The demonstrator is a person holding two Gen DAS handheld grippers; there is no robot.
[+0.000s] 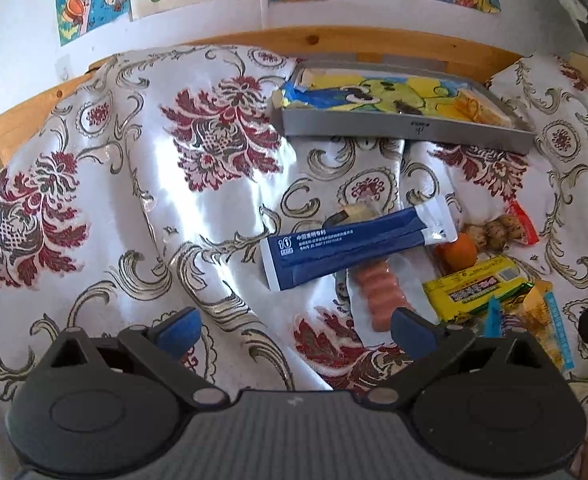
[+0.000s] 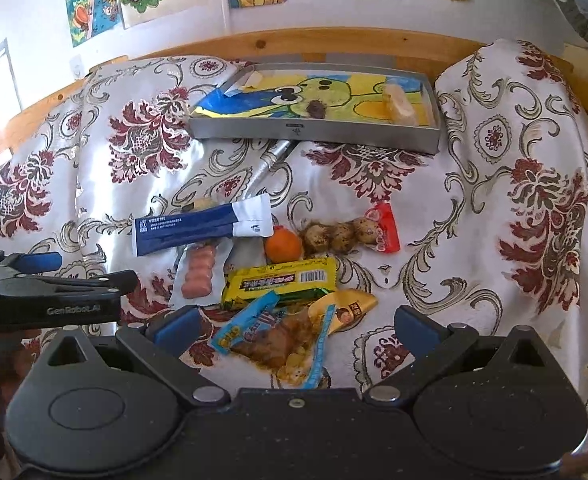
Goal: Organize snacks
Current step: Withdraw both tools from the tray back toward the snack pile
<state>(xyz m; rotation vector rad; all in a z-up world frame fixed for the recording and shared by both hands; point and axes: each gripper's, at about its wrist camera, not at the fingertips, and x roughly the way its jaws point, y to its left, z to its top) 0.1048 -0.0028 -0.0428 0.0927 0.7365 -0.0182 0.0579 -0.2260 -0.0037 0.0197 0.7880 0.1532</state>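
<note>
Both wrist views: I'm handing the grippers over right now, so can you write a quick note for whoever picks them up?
Left gripper: open, empty, over the cloth.
Right gripper: open, empty, above the snack pile.
Grey tray at the back holds a few small pieces.
On the floral cloth: blue sachet, sausage pack, orange, yellow bar, quail egg pack, blue-edged snack bag.
Left: move all of these into the tray.

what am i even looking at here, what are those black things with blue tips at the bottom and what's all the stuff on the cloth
Those are two hand-held grippers, no robot arm. Each picture comes from a camera on one gripper, looking along its blue-padded fingers. The left gripper and the right gripper are both open and hold nothing. On the floral white-and-red cloth lies a heap of snacks: a long blue-and-white sachet, a pink sausage in clear wrap, a small orange fruit and a yellow wrapped bar. Behind them sits a shallow grey metal tray.
</note>
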